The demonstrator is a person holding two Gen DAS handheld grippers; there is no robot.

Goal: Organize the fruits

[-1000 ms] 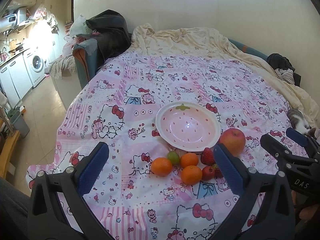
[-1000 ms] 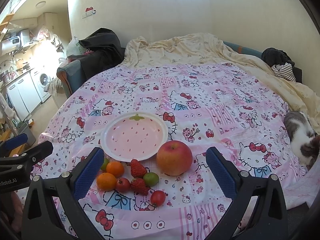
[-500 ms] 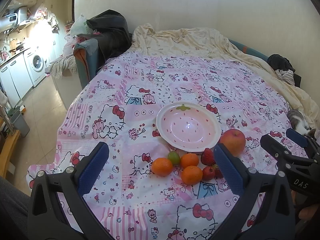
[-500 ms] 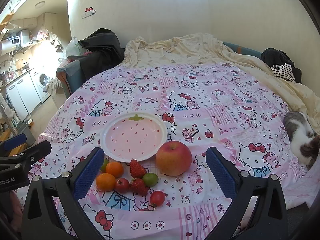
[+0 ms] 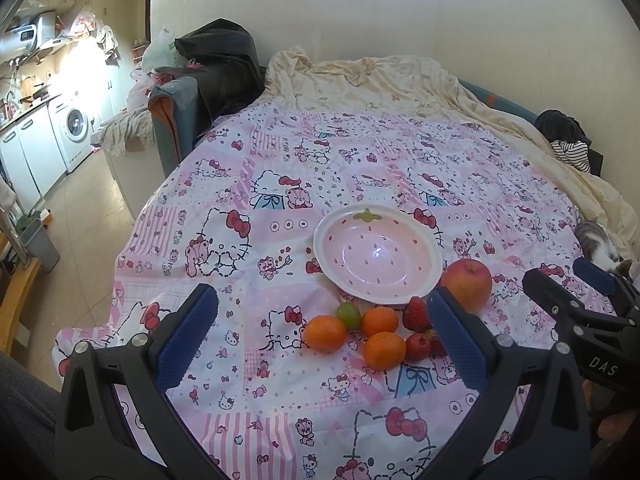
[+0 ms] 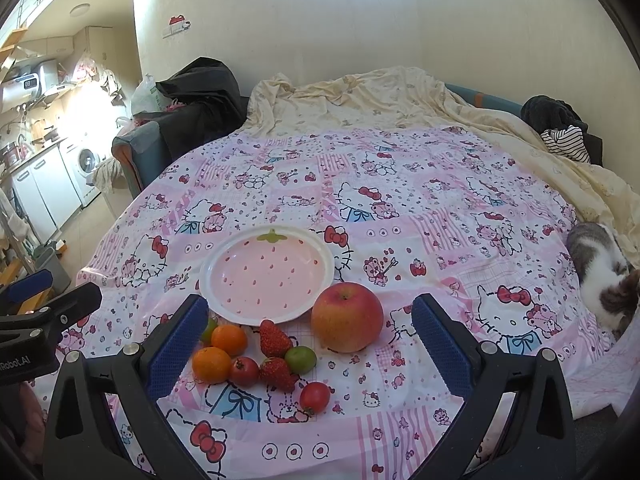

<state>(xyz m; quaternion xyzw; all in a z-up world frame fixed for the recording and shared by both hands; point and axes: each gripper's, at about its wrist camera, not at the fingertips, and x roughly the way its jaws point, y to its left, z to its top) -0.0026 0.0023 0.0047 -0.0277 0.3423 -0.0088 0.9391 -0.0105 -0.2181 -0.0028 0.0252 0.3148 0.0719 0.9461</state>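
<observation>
A pink strawberry-shaped plate [image 5: 424, 240] [image 6: 320, 252] lies empty on the Hello Kitty cloth. In front of it sit a red apple [image 5: 466, 285] [image 6: 347, 317], three oranges [image 5: 324, 333] [image 6: 211, 365], two strawberries [image 6: 274, 338], green fruits [image 6: 301, 359] and cherry tomatoes [image 6: 315, 397]. My left gripper [image 5: 320, 344] is open and empty, above the cloth before the fruit. My right gripper [image 6: 308, 344] is open and empty, its view framing the fruit pile. Each gripper shows at the other view's edge.
A grey and white cat [image 6: 600, 276] lies at the cloth's right edge. A cream blanket [image 5: 380, 80] and dark clothes [image 6: 560, 128] lie behind. A chair with a black bag [image 5: 216, 64] stands at the far left; the kitchen floor is beyond.
Both grippers have barely shifted; the fruit and plate have not moved. The cat has shifted slightly at the right edge.
</observation>
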